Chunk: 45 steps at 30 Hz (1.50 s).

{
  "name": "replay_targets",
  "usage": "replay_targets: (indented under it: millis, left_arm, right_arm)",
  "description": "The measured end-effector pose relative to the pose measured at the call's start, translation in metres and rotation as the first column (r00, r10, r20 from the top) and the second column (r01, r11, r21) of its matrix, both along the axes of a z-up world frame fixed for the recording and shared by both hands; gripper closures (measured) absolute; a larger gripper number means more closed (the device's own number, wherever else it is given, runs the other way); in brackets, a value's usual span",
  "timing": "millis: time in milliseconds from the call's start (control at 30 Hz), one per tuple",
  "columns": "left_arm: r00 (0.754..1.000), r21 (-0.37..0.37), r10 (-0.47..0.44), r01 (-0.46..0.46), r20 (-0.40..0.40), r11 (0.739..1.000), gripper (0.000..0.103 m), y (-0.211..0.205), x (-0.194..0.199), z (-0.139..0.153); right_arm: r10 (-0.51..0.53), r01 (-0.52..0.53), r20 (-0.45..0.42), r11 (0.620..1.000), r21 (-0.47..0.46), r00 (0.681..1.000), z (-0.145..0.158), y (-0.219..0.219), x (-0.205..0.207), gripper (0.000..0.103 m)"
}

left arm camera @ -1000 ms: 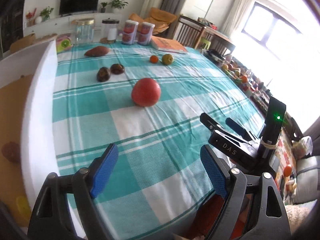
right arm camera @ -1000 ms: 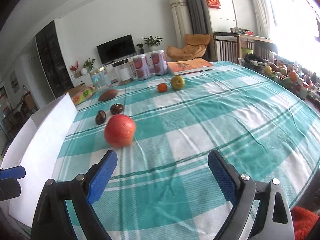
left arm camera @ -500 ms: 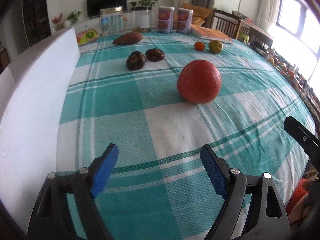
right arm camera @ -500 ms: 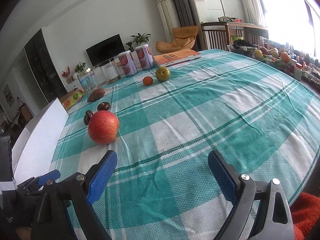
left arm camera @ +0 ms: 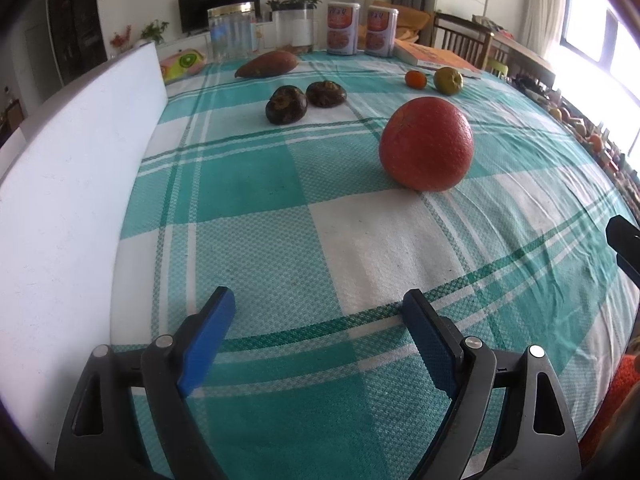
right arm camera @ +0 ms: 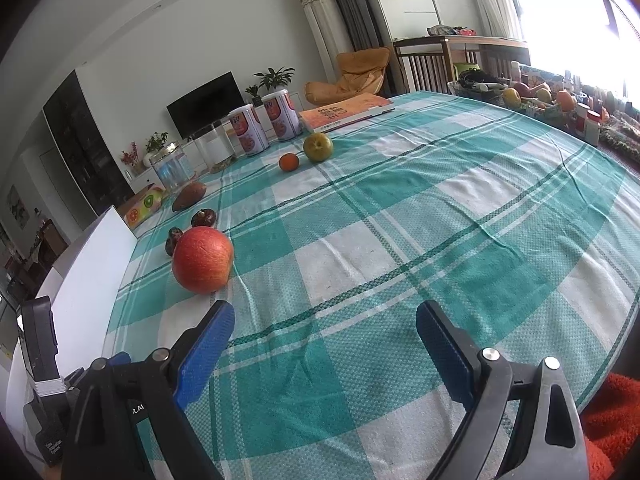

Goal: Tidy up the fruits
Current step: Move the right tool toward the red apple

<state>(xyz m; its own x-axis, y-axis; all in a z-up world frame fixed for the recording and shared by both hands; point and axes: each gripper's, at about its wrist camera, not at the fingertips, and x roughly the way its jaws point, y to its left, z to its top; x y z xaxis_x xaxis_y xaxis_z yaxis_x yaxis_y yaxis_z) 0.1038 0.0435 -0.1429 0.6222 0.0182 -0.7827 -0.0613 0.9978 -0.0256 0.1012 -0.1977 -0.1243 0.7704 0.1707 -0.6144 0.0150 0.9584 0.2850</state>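
A big red-orange pomegranate (left arm camera: 426, 144) (right arm camera: 203, 260) rests on the teal checked tablecloth (left arm camera: 248, 188), ahead and right of my left gripper (left arm camera: 318, 312). That gripper's jaws are opening, with only cloth between them. Farther back lie two dark brown fruits (left arm camera: 286, 105) (left arm camera: 326, 94), a sweet potato (left arm camera: 267, 64), a small orange (left arm camera: 415, 79) (right arm camera: 289, 161) and a green fruit (left arm camera: 448, 80) (right arm camera: 318, 147). My right gripper (right arm camera: 324, 322) hangs open over the cloth, to the right of the pomegranate, holding nothing.
A white foam box (left arm camera: 76, 184) (right arm camera: 92, 284) runs along the table's left side. Two printed cans (left arm camera: 342, 29), glass jars (left arm camera: 232, 32), a book (left arm camera: 436, 56) and a fruit-print packet (left arm camera: 182, 64) stand at the far edge. The table rim curves off to the right.
The left gripper has swung away from the foam box and dropped toward the cloth, so the pomegranate looms larger. The right view has shifted slightly; the left tool now shows at its lower left.
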Motion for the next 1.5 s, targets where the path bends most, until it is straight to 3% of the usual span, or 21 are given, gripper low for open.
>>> replay_targets:
  millis: [467, 1100, 1367, 1500]
  left_arm:
    - [0.999, 0.001, -0.019, 0.019, -0.040, 1.000, 0.012, 0.002, -0.002, 0.001]
    - [1.000, 0.010, -0.021, 0.021, -0.011, 1.000, 0.006, 0.002, -0.007, -0.001]
    - [1.000, 0.016, -0.018, 0.019, -0.010, 1.000, 0.006, 0.001, -0.006, -0.001]
    - [1.000, 0.016, -0.019, 0.019, -0.010, 1.000, 0.006, 0.001, -0.006, -0.002]
  right_arm:
    - [-0.001, 0.001, 0.002, 1.000, 0.010, 1.000, 0.001, -0.001, -0.001, 0.011]
    - [0.011, -0.011, -0.020, 1.000, 0.005, 1.000, -0.001, 0.006, 0.000, 0.011]
    - [-0.020, 0.019, 0.002, 0.993, 0.119, 1.000, -0.001, -0.013, -0.004, 0.011]
    - [0.053, -0.049, -0.020, 0.988, 0.149, 0.998, 0.000, 0.000, 0.010, 0.011]
